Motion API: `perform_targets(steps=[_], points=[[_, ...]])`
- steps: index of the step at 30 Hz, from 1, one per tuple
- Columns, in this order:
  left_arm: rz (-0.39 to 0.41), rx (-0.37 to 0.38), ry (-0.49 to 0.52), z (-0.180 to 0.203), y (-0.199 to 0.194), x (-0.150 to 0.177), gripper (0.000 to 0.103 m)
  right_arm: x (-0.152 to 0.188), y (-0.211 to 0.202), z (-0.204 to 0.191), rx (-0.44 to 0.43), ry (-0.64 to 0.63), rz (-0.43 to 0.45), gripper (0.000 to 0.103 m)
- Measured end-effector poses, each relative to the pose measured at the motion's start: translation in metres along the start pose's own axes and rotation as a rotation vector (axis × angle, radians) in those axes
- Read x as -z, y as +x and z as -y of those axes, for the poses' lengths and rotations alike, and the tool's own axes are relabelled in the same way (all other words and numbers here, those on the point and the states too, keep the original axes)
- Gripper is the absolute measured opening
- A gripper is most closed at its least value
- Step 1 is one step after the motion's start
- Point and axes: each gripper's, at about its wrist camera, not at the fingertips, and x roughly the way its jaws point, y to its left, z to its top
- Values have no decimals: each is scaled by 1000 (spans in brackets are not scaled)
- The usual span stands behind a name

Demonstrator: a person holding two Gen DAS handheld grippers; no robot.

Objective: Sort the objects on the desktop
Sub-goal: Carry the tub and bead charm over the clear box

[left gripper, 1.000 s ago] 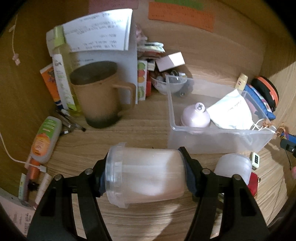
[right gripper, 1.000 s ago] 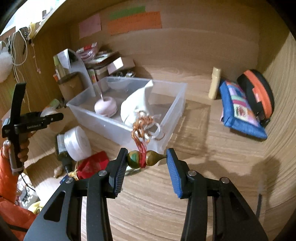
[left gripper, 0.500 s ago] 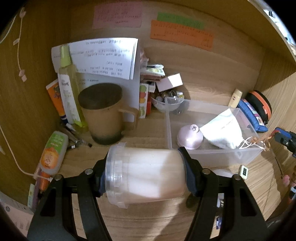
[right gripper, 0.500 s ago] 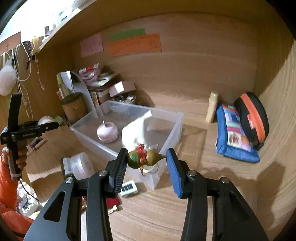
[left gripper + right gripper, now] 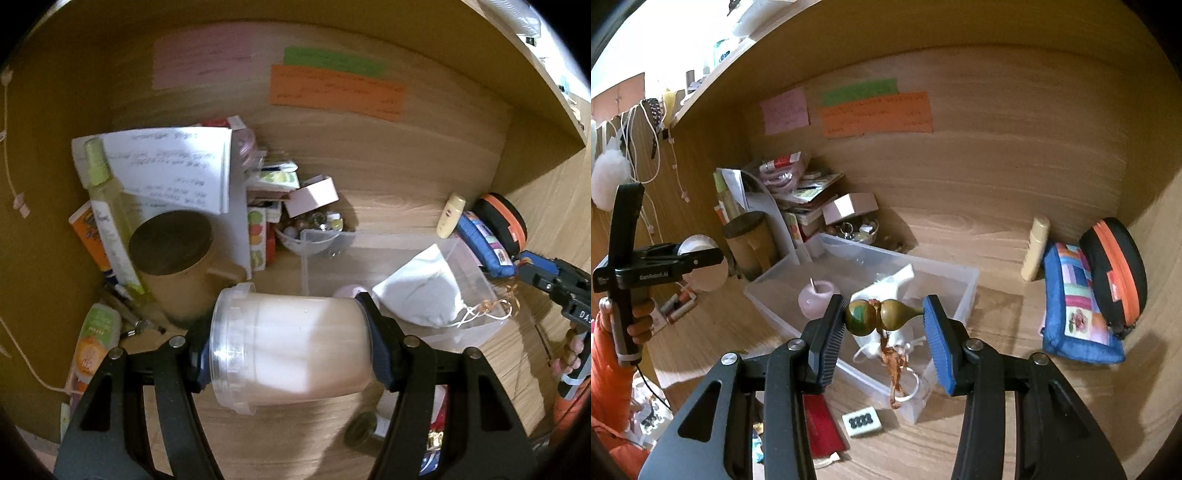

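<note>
My left tool (image 5: 291, 354) is clenched on a translucent jar (image 5: 290, 349), which lies sideways between the two pads: lid end against the left pad, base against the right. Beyond the jar, at the far left, stands a brown mug (image 5: 177, 266) with a dark lid; a yellow-green spray bottle (image 5: 107, 218) rises just left of it, and an orange-labelled tube (image 5: 94, 343) lies on the desk (image 5: 388, 192) nearer the left edge. To the right of the jar sits a clear plastic bin (image 5: 476, 280).

My right tool (image 5: 882, 332) grasps a small green-brown gourd charm (image 5: 879, 317), held crosswise: the round bulb touches the left pad, the pointed tip meets the blue right pad. An orange tassel (image 5: 892, 365) hangs from the charm's waist, below the pads. The charm sits above the near wall of the bin, which holds a pink round container (image 5: 816, 301) on its left side and a white cloth pouch (image 5: 886, 295) in the middle. A white tile (image 5: 862, 422) lies on the desk just outside the bin's near wall. Far right, a blue patchwork pouch (image 5: 1078, 306) leans beside a black case with an orange zip (image 5: 1115, 273), and a cream tube (image 5: 1036, 254) stands just left of the pouch.
</note>
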Motion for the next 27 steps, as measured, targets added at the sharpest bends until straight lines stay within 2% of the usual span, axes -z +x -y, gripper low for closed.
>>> perform_targets(steps=[7,17,27], points=[[-18,42,17,9,14,-11,65,-7,15,4,-3,15,-3,39],[-52,82,52,25,33,-19,65,-5,34,4,-56,36,-28,39],[-114,113,100,48,55,-19,65,3,59,-6,-96,20,-93,39]])
